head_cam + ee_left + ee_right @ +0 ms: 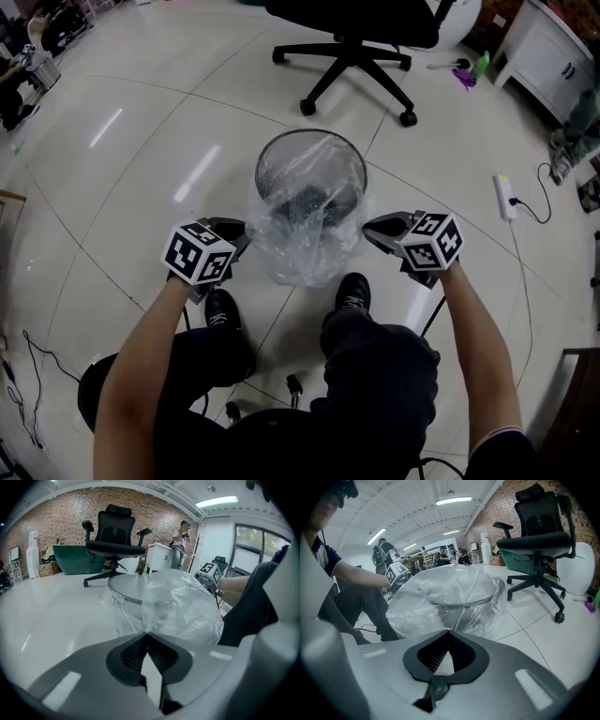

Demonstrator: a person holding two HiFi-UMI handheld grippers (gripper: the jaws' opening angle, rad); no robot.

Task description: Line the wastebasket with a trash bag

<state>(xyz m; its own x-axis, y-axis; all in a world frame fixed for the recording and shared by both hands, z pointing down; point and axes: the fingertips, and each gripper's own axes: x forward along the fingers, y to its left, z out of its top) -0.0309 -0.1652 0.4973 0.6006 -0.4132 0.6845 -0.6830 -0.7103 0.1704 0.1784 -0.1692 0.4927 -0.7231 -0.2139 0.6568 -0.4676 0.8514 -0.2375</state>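
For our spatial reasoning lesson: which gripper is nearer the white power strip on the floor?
Right. The right gripper is just left of the power strip in the head view; the left gripper is beyond the wastebasket, farther off.

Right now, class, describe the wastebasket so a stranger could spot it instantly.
Find the black office chair; just in front of it, nearer the person's shoes, stands the wastebasket. It is the only round wire-mesh bin, draped with a clear trash bag.

The glossy, pale tiled floor (141, 187) carries the mesh wastebasket (310, 132) at centre with a trash bag (305, 248) draped over it. An office chair (354, 61) stands at 12 o'clock, a power strip (504, 197) at 3, and shoes (353, 292) at 6.
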